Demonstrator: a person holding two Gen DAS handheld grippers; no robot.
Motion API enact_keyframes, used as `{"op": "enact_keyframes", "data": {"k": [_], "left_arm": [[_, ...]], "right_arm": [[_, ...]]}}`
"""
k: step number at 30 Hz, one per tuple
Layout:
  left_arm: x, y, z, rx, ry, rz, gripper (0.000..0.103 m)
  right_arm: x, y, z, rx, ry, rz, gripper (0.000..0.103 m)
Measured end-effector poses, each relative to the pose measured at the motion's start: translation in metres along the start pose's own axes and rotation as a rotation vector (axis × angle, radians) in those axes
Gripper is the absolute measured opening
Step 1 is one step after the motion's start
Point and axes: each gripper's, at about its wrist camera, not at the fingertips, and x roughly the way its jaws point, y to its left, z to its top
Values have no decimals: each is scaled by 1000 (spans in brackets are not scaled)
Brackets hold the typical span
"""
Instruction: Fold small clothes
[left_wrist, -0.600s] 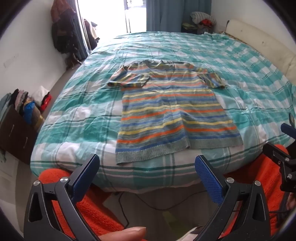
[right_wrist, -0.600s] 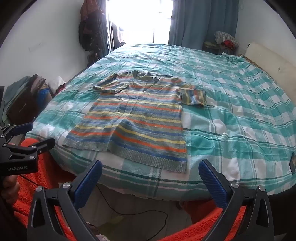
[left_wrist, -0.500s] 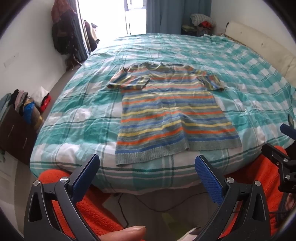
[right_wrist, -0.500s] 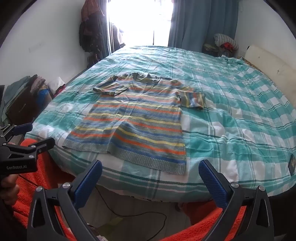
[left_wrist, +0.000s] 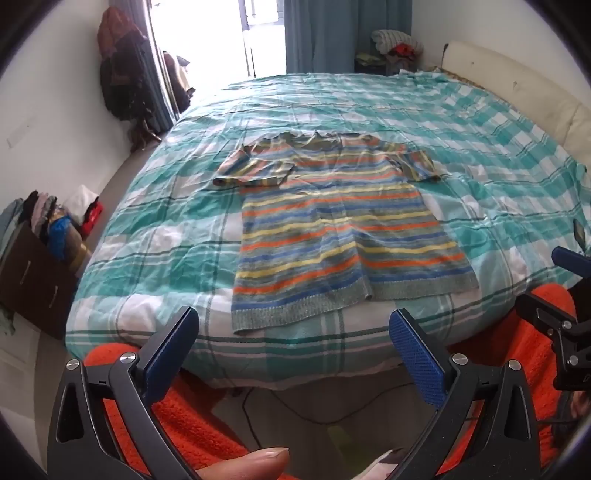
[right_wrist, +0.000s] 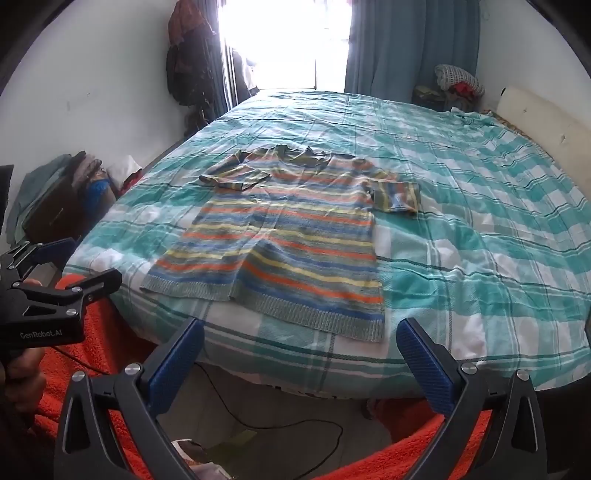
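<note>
Ahead of our fingers: sweater (left_wrist: 340, 229) flat on the bed (left_wrist: 498, 177), hem nearest.
Left gripper (left_wrist: 291, 354): fingers spread wide, gripping nothing.
Right gripper (right_wrist: 301, 360): fingers likewise spread, clear of the sweater.

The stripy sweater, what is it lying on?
The stripy sweater lies flat on a bed with a teal checked sheet. The sheet right beneath the sweater is covered, so anything there cannot be seen.
</note>
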Motion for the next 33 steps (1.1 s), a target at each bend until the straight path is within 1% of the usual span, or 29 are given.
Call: {"op": "enact_keyframes", "data": {"k": [4, 11, 33], "left_arm": [[0, 2, 0, -7, 4, -4, 103], [-1, -2, -2, 6, 5, -9, 103], [-4, -3, -3, 7, -2, -15, 103]], "right_arm": [[-1, 1, -1, -1, -2, -6, 103], [2, -1, -4, 12, 21, -11, 103], [3, 0, -6, 7, 28, -17, 103]]}}
